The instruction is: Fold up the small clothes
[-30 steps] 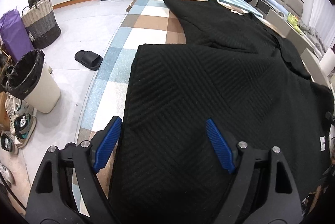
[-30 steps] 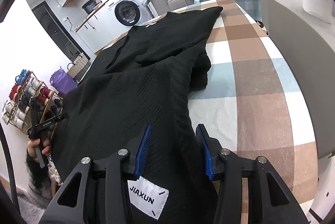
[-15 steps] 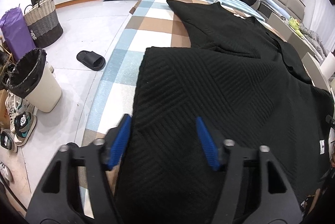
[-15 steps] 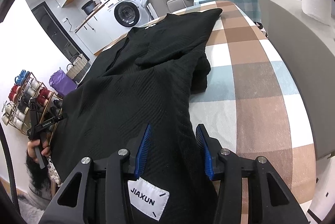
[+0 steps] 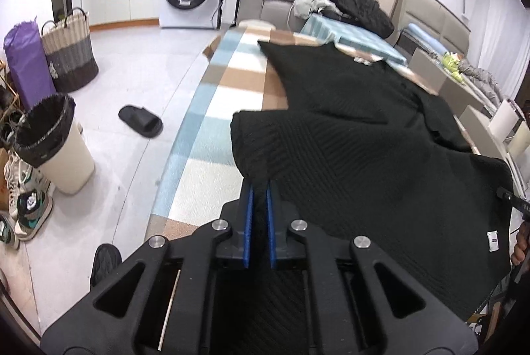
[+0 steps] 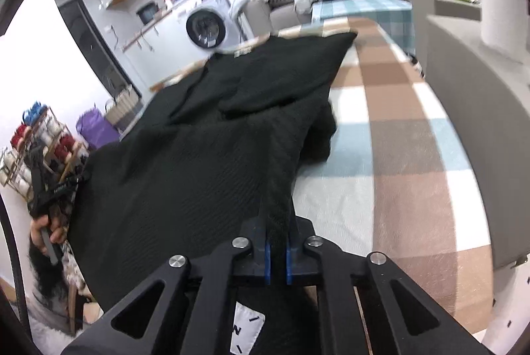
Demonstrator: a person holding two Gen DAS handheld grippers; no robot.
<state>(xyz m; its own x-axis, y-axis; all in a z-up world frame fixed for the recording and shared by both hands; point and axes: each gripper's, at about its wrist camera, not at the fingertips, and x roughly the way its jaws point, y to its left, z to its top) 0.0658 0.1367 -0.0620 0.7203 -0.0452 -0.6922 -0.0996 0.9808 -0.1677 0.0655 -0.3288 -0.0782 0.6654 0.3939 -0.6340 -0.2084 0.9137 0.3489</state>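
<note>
A black ribbed knit garment (image 5: 364, 136) lies spread along a table under a checked cloth (image 5: 232, 83). My left gripper (image 5: 259, 189) is shut on the garment's near left hem, and the fabric bunches up just past the blue pads (image 5: 249, 222). In the right wrist view the same garment (image 6: 205, 156) stretches away from me. My right gripper (image 6: 277, 242) is shut on its near right hem, with a taut ridge of cloth running up from the jaws. A white label (image 6: 246, 330) hangs below the right gripper.
On the floor at the left are a lined bin (image 5: 56, 146), a black slipper (image 5: 140, 122), a woven basket (image 5: 71, 53) and shoes (image 5: 29, 206). A washing machine (image 5: 188, 0) and a sofa with piled clothes (image 5: 351, 7) stand beyond. A grey cabinet (image 6: 480, 89) flanks the table's right side.
Both grippers have shut on the garment's near hem. The left one has risen a little, lifting and bunching the left corner of the fabric. The right one has stayed in place.
</note>
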